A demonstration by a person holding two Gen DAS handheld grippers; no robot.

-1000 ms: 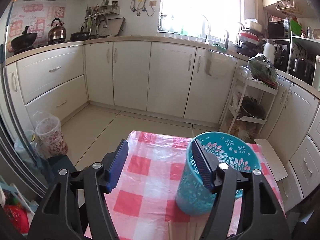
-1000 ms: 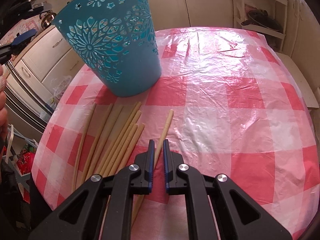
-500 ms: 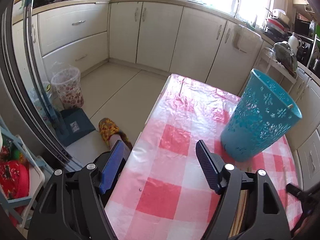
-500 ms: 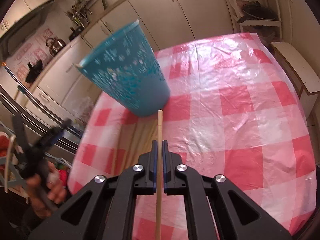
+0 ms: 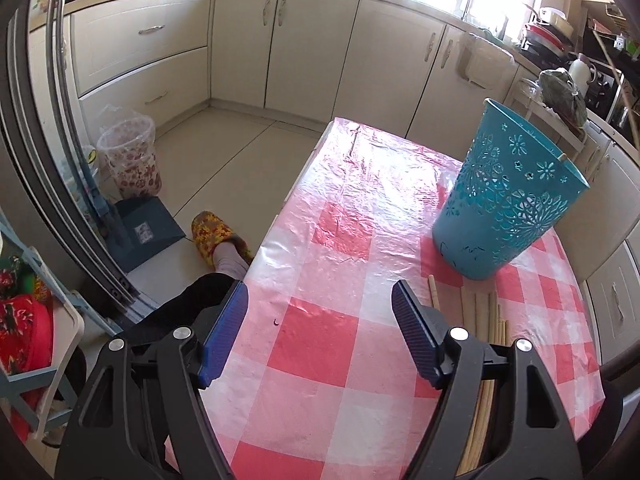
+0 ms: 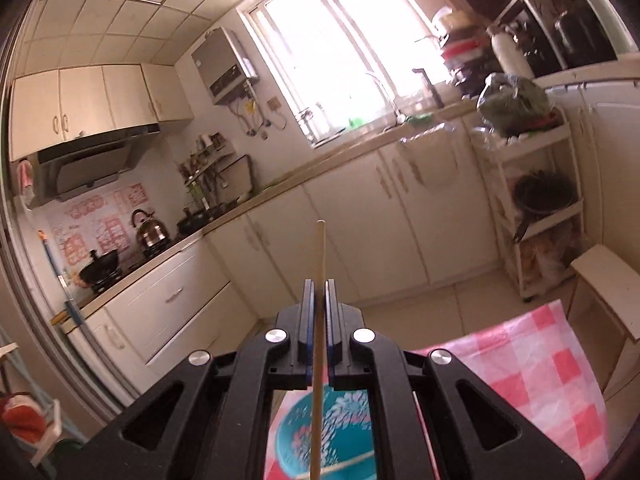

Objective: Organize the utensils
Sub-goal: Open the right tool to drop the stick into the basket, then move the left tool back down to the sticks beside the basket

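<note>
- chopstick (image 6: 319, 300) is pinched between the jaws of the right gripper (image 6: 319, 292), sticking out ahead of them; its near end runs back under the gripper, over the mouth of the teal basket (image 6: 348, 436).
- basket shows directly below the right gripper in the right wrist view; one thin stick (image 6: 352, 461) lies across its inside.
- left wrist view: same basket (image 5: 505, 200) stands upright on the counter (image 5: 320, 344) with the red-and-white check cover; a stick tip (image 5: 562, 156) pokes over its rim.
- loose chopsticks (image 5: 486, 316) lie flat on the counter just in front of the basket, partly hidden behind the left gripper's right finger.
- left gripper (image 5: 316, 332) hovers over the counter near its edge, jaws spread wide, holding nothing.
- slippered foot (image 5: 216, 236) on the floor beside the counter, floral bin (image 5: 130, 156) further off.
</note>
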